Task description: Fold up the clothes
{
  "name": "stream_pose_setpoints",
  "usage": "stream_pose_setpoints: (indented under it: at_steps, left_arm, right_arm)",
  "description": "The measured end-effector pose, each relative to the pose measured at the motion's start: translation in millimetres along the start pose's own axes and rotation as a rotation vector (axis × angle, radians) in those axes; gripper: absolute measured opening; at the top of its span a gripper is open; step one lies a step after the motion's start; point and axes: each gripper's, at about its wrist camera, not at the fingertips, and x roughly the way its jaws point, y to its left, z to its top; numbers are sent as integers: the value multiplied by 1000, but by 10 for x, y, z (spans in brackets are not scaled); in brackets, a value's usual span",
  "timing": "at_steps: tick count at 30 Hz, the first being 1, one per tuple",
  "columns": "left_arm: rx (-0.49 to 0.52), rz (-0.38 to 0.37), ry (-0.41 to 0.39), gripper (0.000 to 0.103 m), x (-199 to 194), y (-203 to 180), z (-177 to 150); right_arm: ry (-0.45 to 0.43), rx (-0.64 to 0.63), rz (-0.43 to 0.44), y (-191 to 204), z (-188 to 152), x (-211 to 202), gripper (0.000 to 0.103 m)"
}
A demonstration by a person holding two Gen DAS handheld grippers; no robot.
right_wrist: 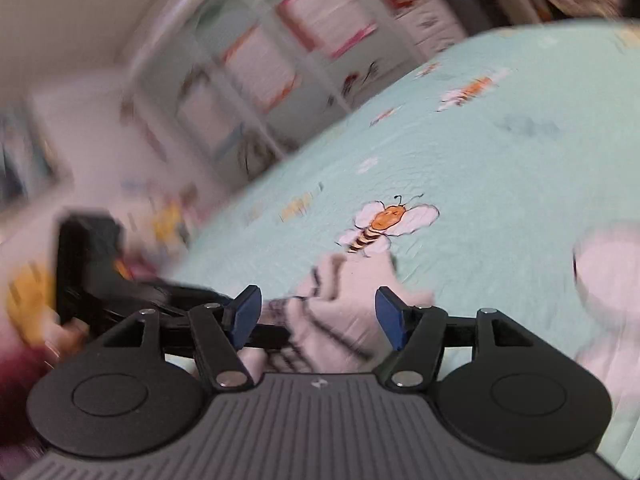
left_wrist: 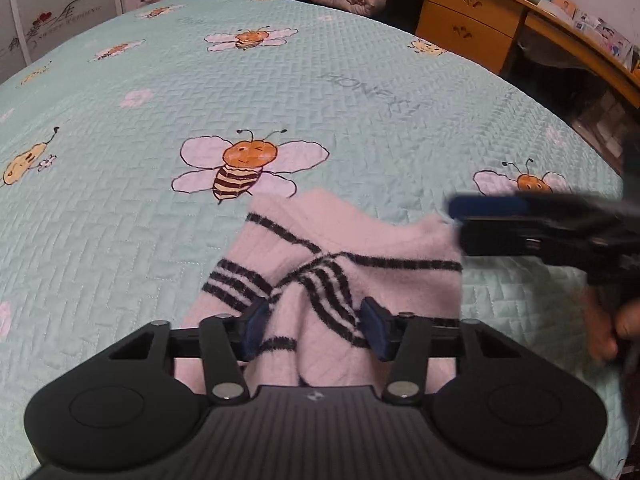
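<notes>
Mint-green quilted bed cover [left_wrist: 120, 208] is carrying the pink striped garment [left_wrist: 360, 248], lying crumpled near its front edge, sleeves crossing, folding seemingly barely begun. The left claw [left_wrist: 316, 326] is straddling the cloth, jaws partway apart, not pinching. The right claw [right_wrist: 318, 316] is hovering wide, empty.

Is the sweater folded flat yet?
No, the sweater lies bunched on the bedspread, its striped cuffs crossing in creases.
</notes>
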Motion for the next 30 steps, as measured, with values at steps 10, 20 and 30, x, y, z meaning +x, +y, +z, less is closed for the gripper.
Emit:
stream_pose_setpoints:
  at_steps: [10, 20, 30]
  left_arm:
    - [27, 28, 28, 42, 38, -50, -28]
    - [-55, -298, -20, 15, -336, -176, 218]
    - [-24, -3, -102, 32, -395, -354, 14]
  right_arm:
    - [368, -265, 111, 98, 284, 465, 33]
    - [372, -254, 151, -160, 484, -430, 0]
    - [164, -63, 145, -363, 206, -607, 6]
